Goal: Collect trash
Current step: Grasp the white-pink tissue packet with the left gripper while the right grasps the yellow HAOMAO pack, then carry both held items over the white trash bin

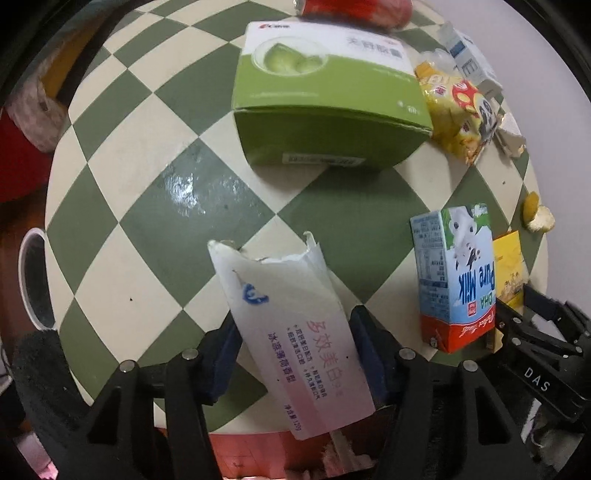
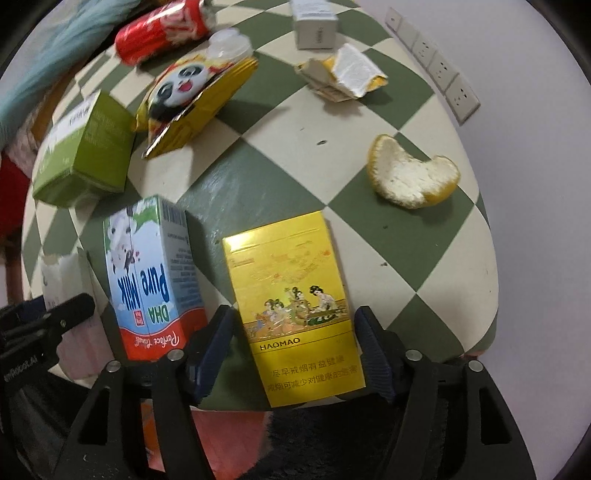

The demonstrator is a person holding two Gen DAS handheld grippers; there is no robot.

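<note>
Trash is seen scattered over a round table [image 1: 110,177] with a green-and-cream checked top. Left wrist view, left to right: a white-rimmed round container [image 1: 31,275] is glimpsed beyond the table's left edge. The left gripper [image 1: 293,354] is seen closed around a torn white toothpaste box [image 1: 291,339], whose ragged open end points away from the camera; both blue pads are pressed against the box's sides. A green carton [image 1: 328,99] is noted at the far middle of the table, with a red can [image 1: 351,9] partly cut off at the top edge behind it. A yellow snack wrapper [image 1: 456,110] lies just beside the carton's right side. A milk carton [image 1: 456,277] marked "Pure Milk" stands upright near the right.

Right wrist view, left to right: the same milk carton is seen standing just beside the left finger [image 2: 210,350] of the right gripper [image 2: 295,354]. A yellow cigarette pack [image 2: 299,310] marked "HAOMAO" lies flat between the spread fingers; gaps are visible on both sides, so the jaws are recorded as released, nothing gripped. An orange peel [image 2: 413,173] rests near the table's right edge, well apart from the pack. A torn paper scrap [image 2: 343,77] and a small grey box [image 2: 316,24] are noted farther back.
</note>
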